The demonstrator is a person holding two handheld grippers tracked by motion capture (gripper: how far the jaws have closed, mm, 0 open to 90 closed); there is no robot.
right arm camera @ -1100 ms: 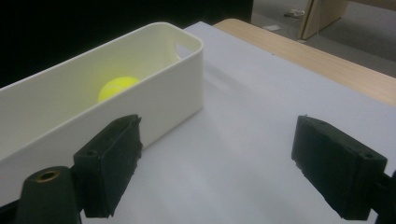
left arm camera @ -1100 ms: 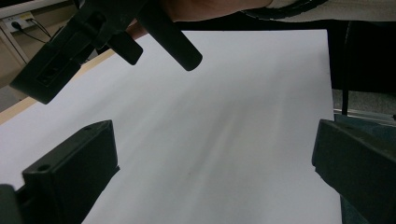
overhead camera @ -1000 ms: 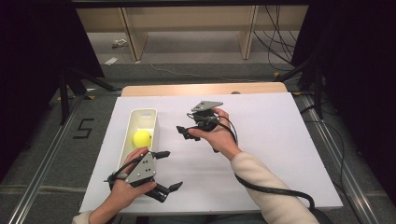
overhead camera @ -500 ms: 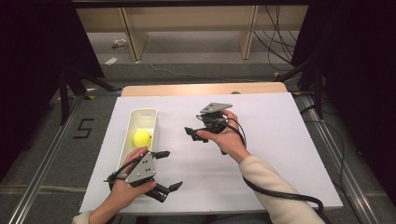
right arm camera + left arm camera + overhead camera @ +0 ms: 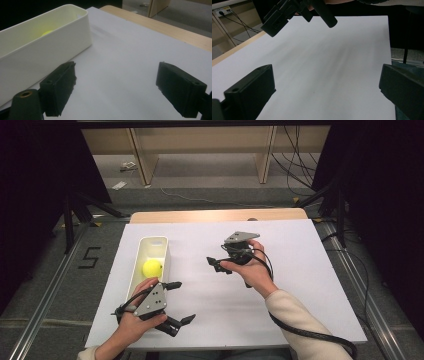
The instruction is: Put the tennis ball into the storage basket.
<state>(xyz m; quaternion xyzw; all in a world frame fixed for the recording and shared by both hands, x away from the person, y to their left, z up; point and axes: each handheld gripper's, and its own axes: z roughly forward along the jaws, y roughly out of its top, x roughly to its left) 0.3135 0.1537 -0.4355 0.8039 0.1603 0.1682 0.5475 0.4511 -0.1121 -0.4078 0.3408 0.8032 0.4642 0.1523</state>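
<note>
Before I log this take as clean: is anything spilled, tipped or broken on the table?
Nothing stands out. The yellow ball lies inside the white tray, which sits flat on the white sheet. The left gripper and right gripper are open and hold nothing.

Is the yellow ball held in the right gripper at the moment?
No, the ball lies in the white bin, and the right gripper is open and empty.

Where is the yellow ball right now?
In the high view the yellow ball sits inside the white tray on the table's left side, just beyond the left claw.
</note>
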